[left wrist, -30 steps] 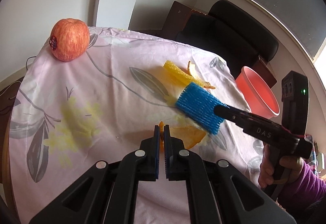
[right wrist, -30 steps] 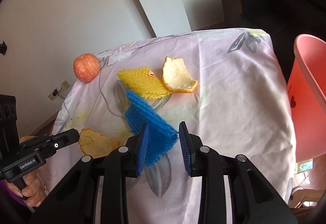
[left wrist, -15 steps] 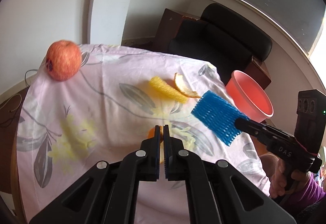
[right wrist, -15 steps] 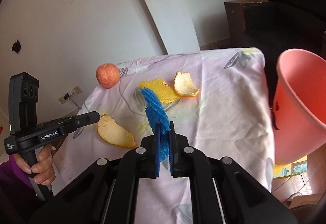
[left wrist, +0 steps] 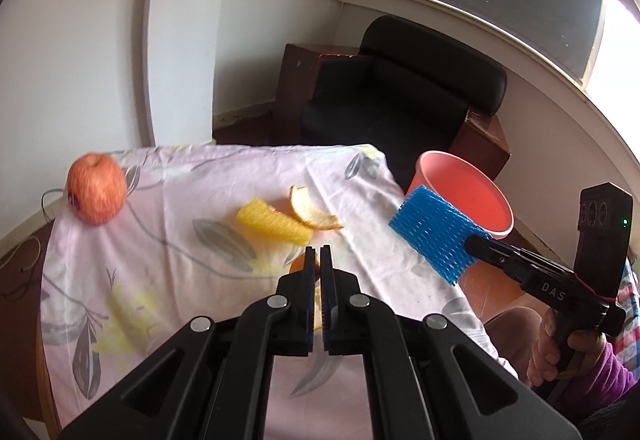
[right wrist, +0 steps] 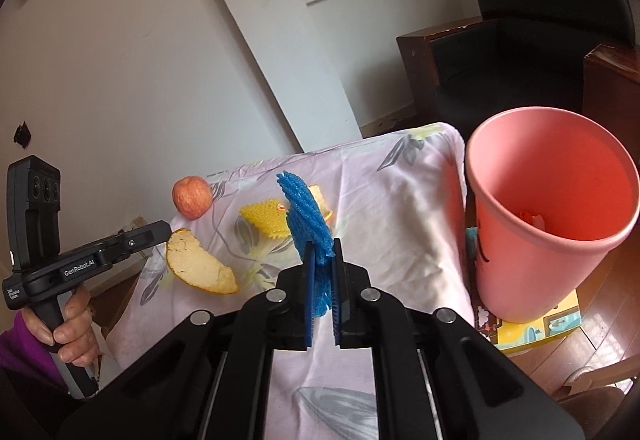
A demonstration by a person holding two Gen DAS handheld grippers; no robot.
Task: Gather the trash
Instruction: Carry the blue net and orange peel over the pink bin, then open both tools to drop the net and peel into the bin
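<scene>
My left gripper point(left wrist: 316, 252) is shut on a piece of orange peel point(right wrist: 200, 264), which hangs from its tip above the table's near left part. My right gripper point(right wrist: 322, 248) is shut on a blue foam fruit net point(right wrist: 306, 216) and holds it upright in the air. In the left wrist view that blue net point(left wrist: 432, 236) sits just in front of the pink bin point(left wrist: 468, 192). The bin point(right wrist: 532, 280) stands beside the table's right edge, its mouth open. On the cloth lie a yellow foam net point(left wrist: 274, 222) and a second orange peel point(left wrist: 312, 210).
A red apple point(left wrist: 96, 194) rests at the far left of the floral pink tablecloth point(left wrist: 180, 240). A black armchair point(left wrist: 400, 96) and dark wooden cabinets stand behind the table. The bin sits on a yellow box point(right wrist: 536, 328) on the floor.
The right gripper closed on the blue net and carried it up and right toward the bin. The left gripper rose from the cloth with the orange peel in it.
</scene>
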